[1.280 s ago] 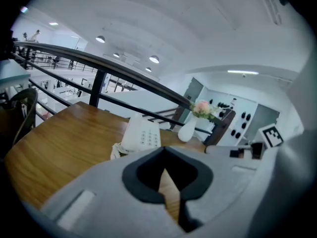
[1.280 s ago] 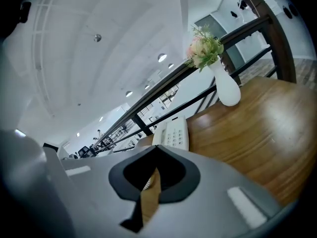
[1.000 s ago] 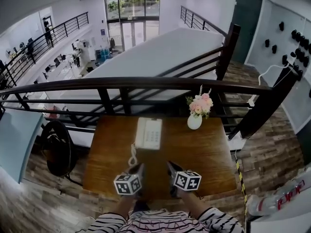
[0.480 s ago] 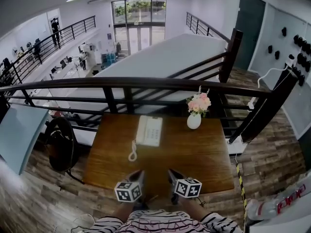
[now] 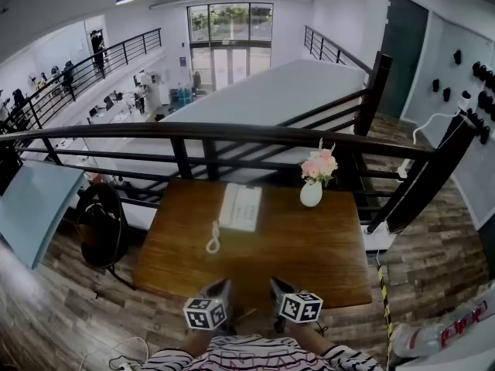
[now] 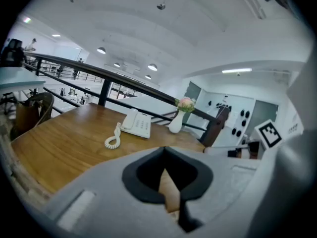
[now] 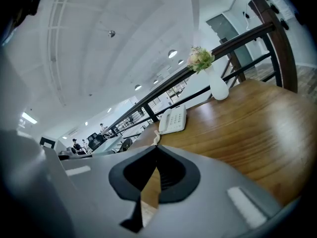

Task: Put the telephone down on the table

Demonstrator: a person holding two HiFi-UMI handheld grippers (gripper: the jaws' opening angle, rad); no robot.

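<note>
Telephone (image 5: 240, 206) flat on the wooden table (image 5: 317, 261), keypad up, in the far half and left of centre. Coiled cord (image 5: 213, 239) trailing from its near left corner onto the wood. White vase (image 5: 311, 194) of pink flowers (image 5: 319, 165) upright to the right of the telephone, apart from it, near the far edge. Dark railing (image 5: 232, 134) just behind the table; dark chair (image 5: 97, 222) off its left side. Left gripper (image 5: 220, 288) and right gripper (image 5: 277, 287) side by side over the near edge, well apart from the telephone, pointing toward it. Jaws of both closed together, with nothing between them. Striped sleeves (image 5: 255, 358) at the bottom edge of the head view.
</note>
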